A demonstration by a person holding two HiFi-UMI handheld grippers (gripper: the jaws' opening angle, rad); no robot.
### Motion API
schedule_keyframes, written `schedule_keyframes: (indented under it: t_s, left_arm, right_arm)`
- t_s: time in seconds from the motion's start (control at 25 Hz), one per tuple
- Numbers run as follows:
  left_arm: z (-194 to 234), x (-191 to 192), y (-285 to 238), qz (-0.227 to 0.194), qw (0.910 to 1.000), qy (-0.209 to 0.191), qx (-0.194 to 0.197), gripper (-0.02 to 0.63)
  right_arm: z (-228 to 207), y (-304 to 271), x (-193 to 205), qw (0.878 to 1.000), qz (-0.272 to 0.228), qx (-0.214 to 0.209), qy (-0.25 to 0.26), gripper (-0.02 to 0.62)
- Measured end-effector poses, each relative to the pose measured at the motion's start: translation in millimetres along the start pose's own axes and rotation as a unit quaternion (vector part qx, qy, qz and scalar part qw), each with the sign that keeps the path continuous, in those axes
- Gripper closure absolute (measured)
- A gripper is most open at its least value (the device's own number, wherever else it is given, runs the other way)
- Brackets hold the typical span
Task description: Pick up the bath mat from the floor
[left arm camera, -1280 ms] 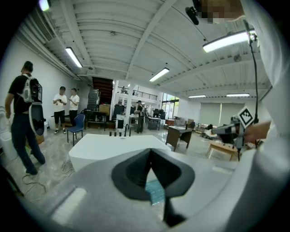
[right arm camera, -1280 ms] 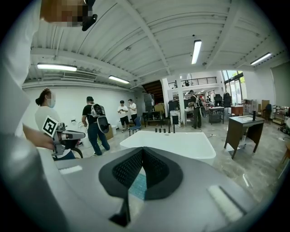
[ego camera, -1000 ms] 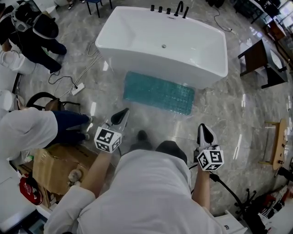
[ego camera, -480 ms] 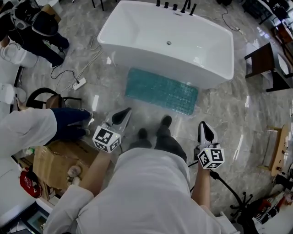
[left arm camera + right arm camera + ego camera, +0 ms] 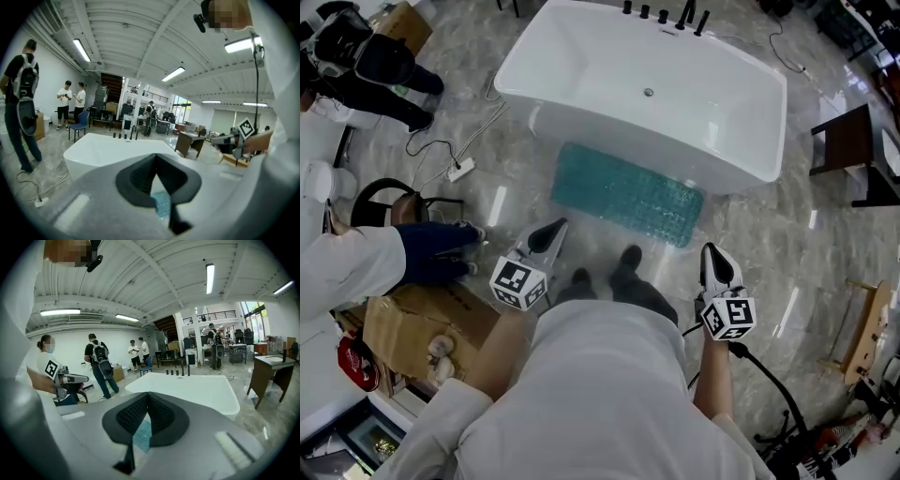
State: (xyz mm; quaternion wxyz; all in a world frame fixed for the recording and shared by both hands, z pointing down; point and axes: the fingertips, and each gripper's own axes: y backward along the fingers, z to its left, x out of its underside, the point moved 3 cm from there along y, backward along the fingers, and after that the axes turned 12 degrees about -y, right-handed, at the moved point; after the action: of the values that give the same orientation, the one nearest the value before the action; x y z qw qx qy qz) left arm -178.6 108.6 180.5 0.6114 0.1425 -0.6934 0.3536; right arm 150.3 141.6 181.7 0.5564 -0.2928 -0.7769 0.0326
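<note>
A teal bath mat (image 5: 626,193) lies flat on the grey marble floor in front of a white bathtub (image 5: 643,89). In the head view my left gripper (image 5: 547,236) is held out at the left, short of the mat's near left corner, jaws shut and empty. My right gripper (image 5: 716,265) is at the right, short of the mat's near right end, also shut and empty. A sliver of the teal mat (image 5: 161,204) shows below the shut jaws in the left gripper view, and the mat (image 5: 142,436) shows likewise in the right gripper view. My feet (image 5: 609,267) stand just short of the mat.
A cardboard box (image 5: 417,333) and a person's legs (image 5: 436,251) are at the left. A power strip (image 5: 459,171) with cable lies on the floor. A dark side table (image 5: 853,155) stands at the right, a wooden stool (image 5: 865,323) further right. More people stand at the far left.
I have stepped toward the tub: one foot came forward and the mat and tub sit nearer. Both grippers travelled with me, still shut.
</note>
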Motion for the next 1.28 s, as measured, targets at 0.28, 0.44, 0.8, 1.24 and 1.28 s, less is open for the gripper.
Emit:
schedule_keyframes:
  t_s: [0.28, 0.44, 0.8, 1.24, 1.28]
  left_arm:
    - [-3.5, -13.4, -67.2, 0.002, 0.9997, 0.008, -0.024, 0.606]
    - [0.1, -13.6, -95.0, 0.015, 0.9995, 0.003, -0.028, 0.606]
    - [44.8, -5.3, -124.1, 0.027, 0.999, 0.021, -0.027, 0.606]
    - [119.3, 50.7, -163.6, 0.063, 0.9979, -0.006, 0.012, 0.604]
    - [126.2, 57.2, -167.5, 0.064, 0.9979, -0.005, 0.012, 0.604]
  right_arm:
    - [-70.3, -25.8, -19.5, 1.0, 0.015, -0.013, -0.003, 0.591]
    - [-94.4, -42.3, -17.5, 0.999, 0.035, -0.021, -0.005, 0.591]
    - [-103.3, -93.4, -14.5, 0.999, 0.045, -0.012, -0.022, 0.591]
    - [-108.5, -158.9, 18.6, 0.996, 0.059, 0.054, -0.047, 0.591]
    - [-110.1, -165.8, 22.6, 0.995, 0.06, 0.059, -0.048, 0.591]
